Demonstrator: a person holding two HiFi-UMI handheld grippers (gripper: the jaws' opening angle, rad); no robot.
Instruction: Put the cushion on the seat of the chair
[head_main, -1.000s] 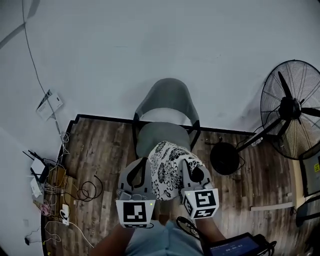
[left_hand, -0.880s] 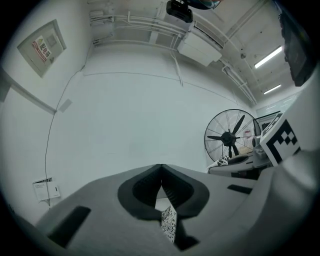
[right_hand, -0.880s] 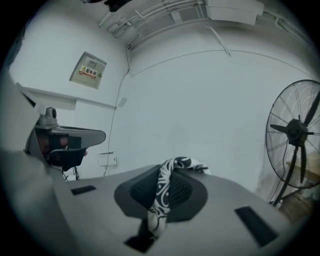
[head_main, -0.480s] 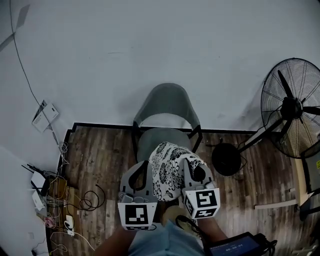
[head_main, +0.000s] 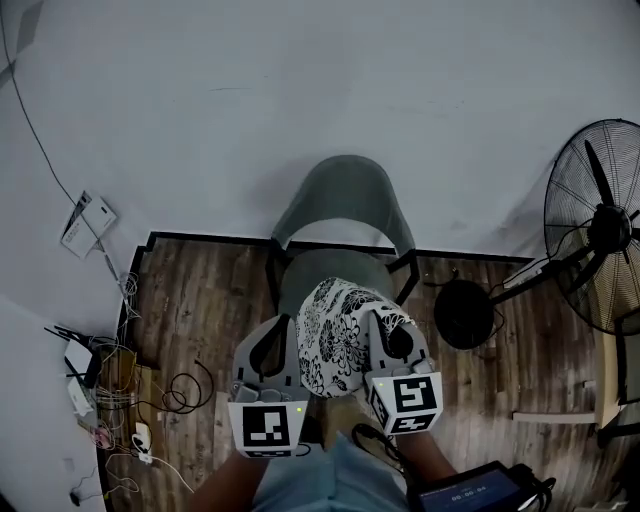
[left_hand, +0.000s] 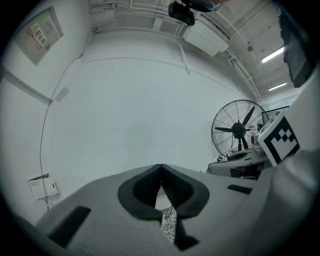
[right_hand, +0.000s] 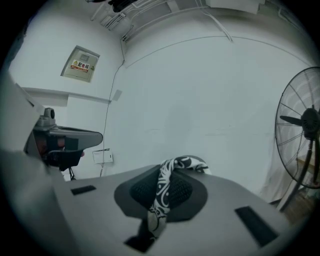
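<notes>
Cushion (head_main: 345, 338) gripped between left tool (head_main: 289, 326), right tool (head_main: 380, 322), by chair (head_main: 345, 195)

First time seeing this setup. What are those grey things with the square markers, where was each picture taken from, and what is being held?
No robot: a person holds a two-jaw tool in each hand. The top-down picture comes from a camera on the person's head. The other two come from cameras riding on each tool, looking along its jaws. The left tool and the right tool are shut on a patterned cushion, each pinching its fabric. It is held up at the front of a grey chair, the visible part of whose seat is bare. A fan and cables sit on the wooden floor.
</notes>
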